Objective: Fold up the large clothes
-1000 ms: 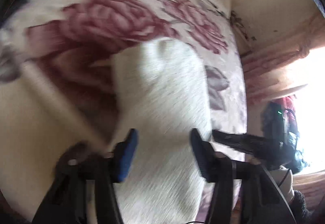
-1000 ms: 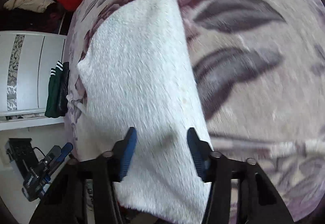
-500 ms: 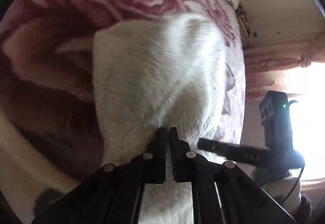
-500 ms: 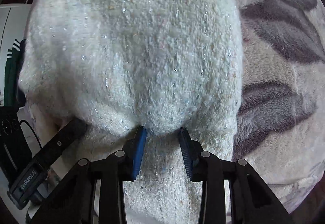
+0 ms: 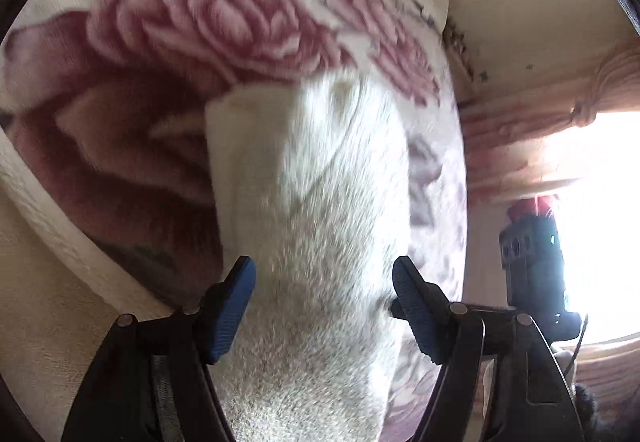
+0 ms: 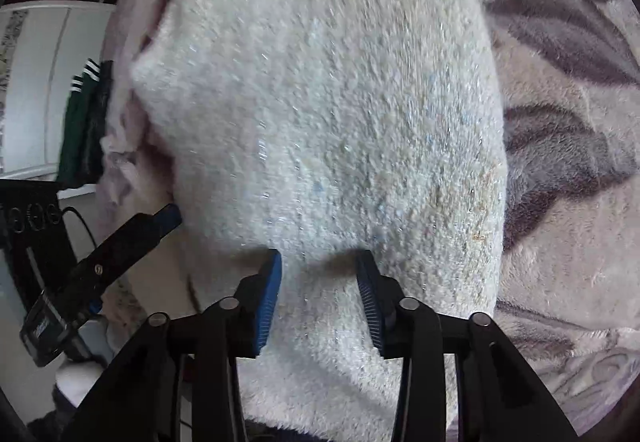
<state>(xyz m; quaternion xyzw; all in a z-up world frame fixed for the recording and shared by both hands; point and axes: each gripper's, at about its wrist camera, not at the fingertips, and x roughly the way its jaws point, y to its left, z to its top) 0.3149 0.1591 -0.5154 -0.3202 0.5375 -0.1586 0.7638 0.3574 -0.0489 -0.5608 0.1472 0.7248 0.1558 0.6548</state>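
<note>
Room as you see it: bedroom, daylit.
Your bed carries a rose-print blanket; pink curtain beside a glaring window, cream wall, white cabinet on the other side.

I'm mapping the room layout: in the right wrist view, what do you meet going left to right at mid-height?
White cabinet → green striped clothing → white fuzzy garment → floral blanket.

The white garment is fuzzy, nubbly knit cloth with glinting fibres. The floral blanket beneath is soft plush fleece. Both grippers' pads look ribbed blue rubber on matt black plastic.
</note>
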